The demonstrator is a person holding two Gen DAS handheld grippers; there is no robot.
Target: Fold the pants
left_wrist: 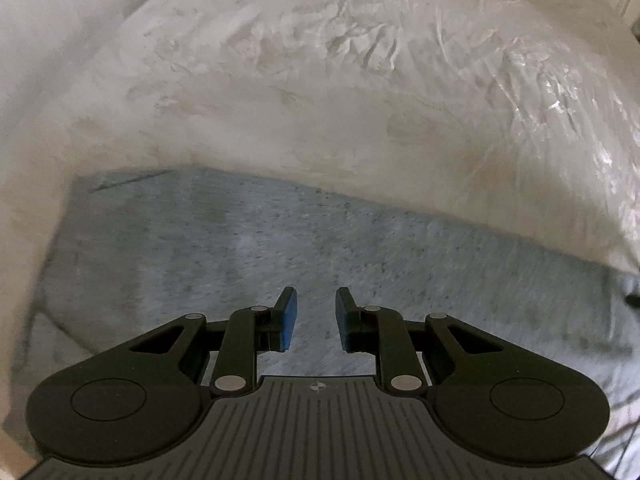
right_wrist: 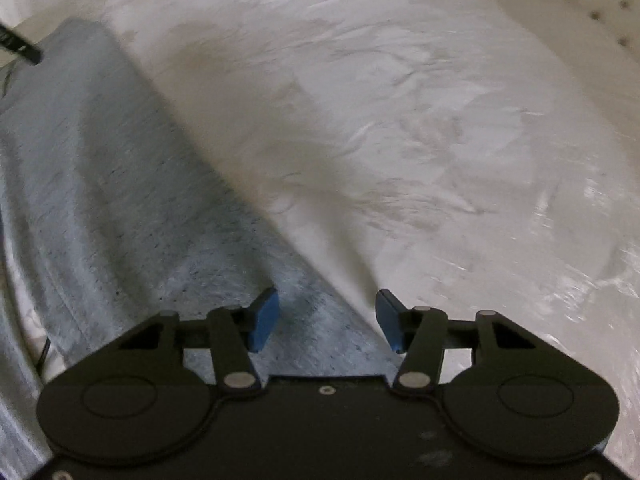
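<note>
Left gripper (left_wrist: 316, 318) jaws apart, empty, over grey-blue pants (left_wrist: 280, 248) lying flat. Right gripper (right_wrist: 326, 320) spread wider, empty, straddling pants' straight edge. Beyond: wrinkled white plastic-covered bed surface (left_wrist: 360, 80), white tufted panel (right_wrist: 600, 0) at far edge.

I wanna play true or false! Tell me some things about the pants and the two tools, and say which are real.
1. The pants are grey-blue. True.
2. The left tool is squeezing the pants. False: it is open, with nothing between its fingers.
3. The right tool is open. True.
4. The pants lie on a dark red cover. False: the cover is whitish and wrinkled.
5. The right tool sits over an edge of the pants. True.
</note>
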